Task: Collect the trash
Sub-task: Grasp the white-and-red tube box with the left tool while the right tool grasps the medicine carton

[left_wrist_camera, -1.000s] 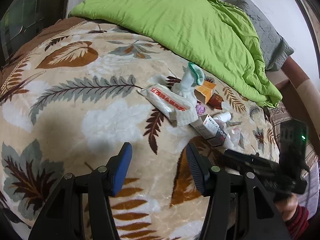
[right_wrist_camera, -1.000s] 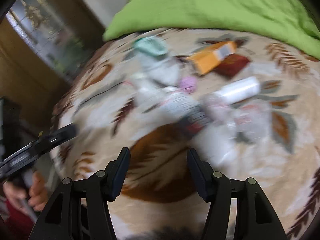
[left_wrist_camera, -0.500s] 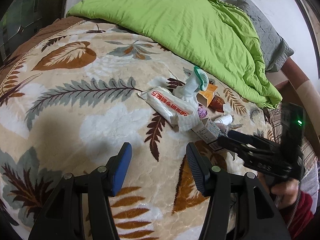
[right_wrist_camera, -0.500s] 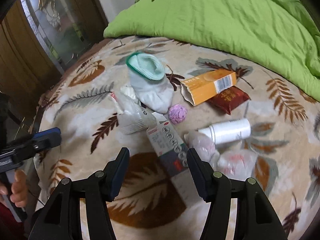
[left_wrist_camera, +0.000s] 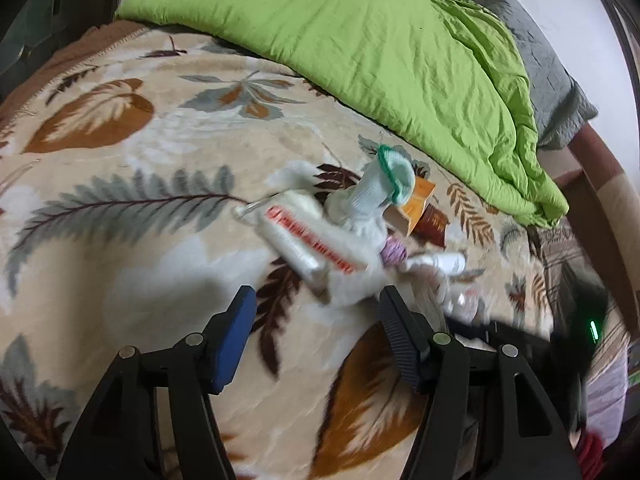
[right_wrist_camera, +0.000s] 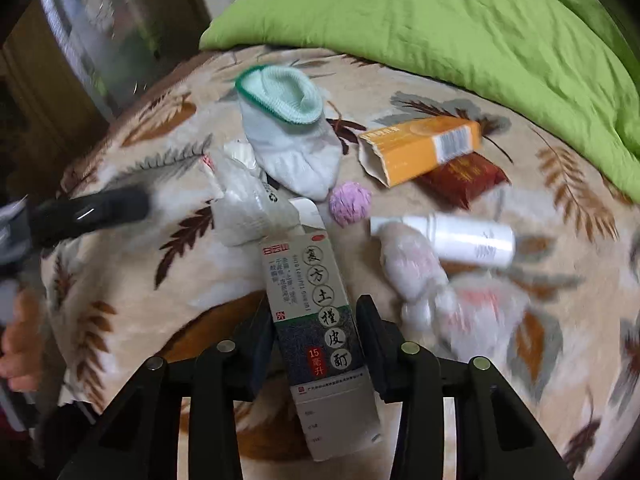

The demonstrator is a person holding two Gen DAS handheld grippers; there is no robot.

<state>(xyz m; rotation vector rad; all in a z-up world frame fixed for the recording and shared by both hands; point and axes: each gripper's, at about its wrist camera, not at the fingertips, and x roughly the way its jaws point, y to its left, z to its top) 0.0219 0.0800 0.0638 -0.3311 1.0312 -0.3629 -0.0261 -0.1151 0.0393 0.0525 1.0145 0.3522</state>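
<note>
Blanket (right_wrist_camera: pixel 168 288): beige with brown and grey leaves, spread under all the litter.
Quilt (right_wrist_camera: pixel 440 12): bright green, heaped from 11 to 2 o'clock in the right wrist view.
Left gripper (left_wrist_camera: pixel 316 324): jaws spread wide, nothing between them, low over the blanket; litter pile at 1 o'clock.
Right gripper (right_wrist_camera: pixel 316 328): jaws narrowed onto the medicine box, one pad against each long side.
Medicine box (right_wrist_camera: pixel 316 320): grey and white carton with Chinese print, at 6 o'clock, reaching up toward the pile.
Sock (right_wrist_camera: pixel 288 132): white with mint cuff, at 11 o'clock, touching the wrapper.
Orange box (right_wrist_camera: pixel 420 148): open-ended, at 1 o'clock, lying over a dark red packet (right_wrist_camera: pixel 464 178).
Wrapper (right_wrist_camera: pixel 244 204): crumpled white, at 10 o'clock.
Bottle (right_wrist_camera: pixel 460 238): white, on its side, at 2 o'clock.
Ball (right_wrist_camera: pixel 350 204): small, pink, between sock and bottle.
</note>
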